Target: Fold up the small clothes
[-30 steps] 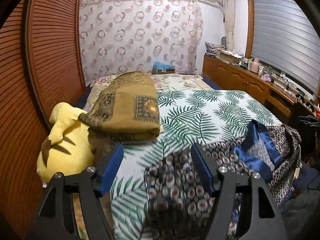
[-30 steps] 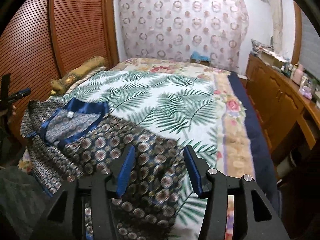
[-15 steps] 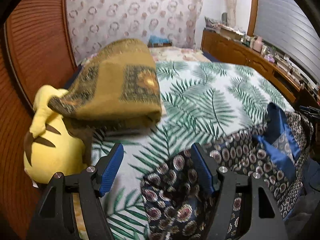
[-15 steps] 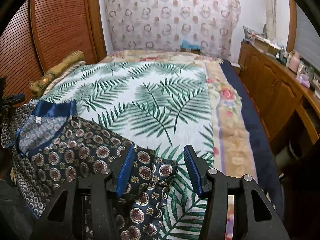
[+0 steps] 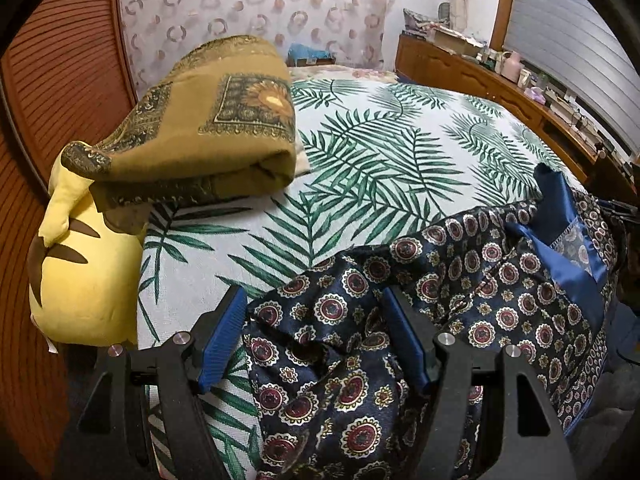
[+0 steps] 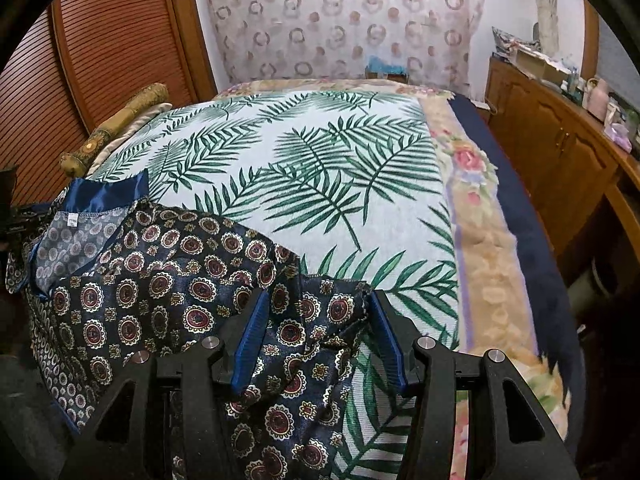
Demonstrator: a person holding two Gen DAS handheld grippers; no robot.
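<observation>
A dark navy garment (image 5: 460, 280) with round red-and-white medallions and a blue satin collar (image 5: 560, 248) lies spread across the near end of the leaf-print bedcover (image 5: 380, 160). My left gripper (image 5: 316, 320) hangs low over the garment's left corner. Its jaws stand wide, with rumpled cloth lying between the blue pads (image 5: 224, 340) but not pinched. In the right wrist view the same garment (image 6: 160, 280) and collar (image 6: 100, 200) lie to the left. My right gripper (image 6: 316, 320) is open over the right corner, whose frayed edge reaches the right pad (image 6: 386, 336).
A yellow plush toy (image 5: 88, 280) and a folded ochre blanket (image 5: 208, 128) sit at the bed's left side, against the slatted wooden doors (image 5: 60, 60). A wooden dresser (image 6: 560, 152) with clutter runs along the right. The bedcover (image 6: 320, 168) stretches to the far curtain.
Both grippers have sunk toward the bed and tipped downward, so the garment's corners now lie between their fingers. Neither jaw width has changed.
</observation>
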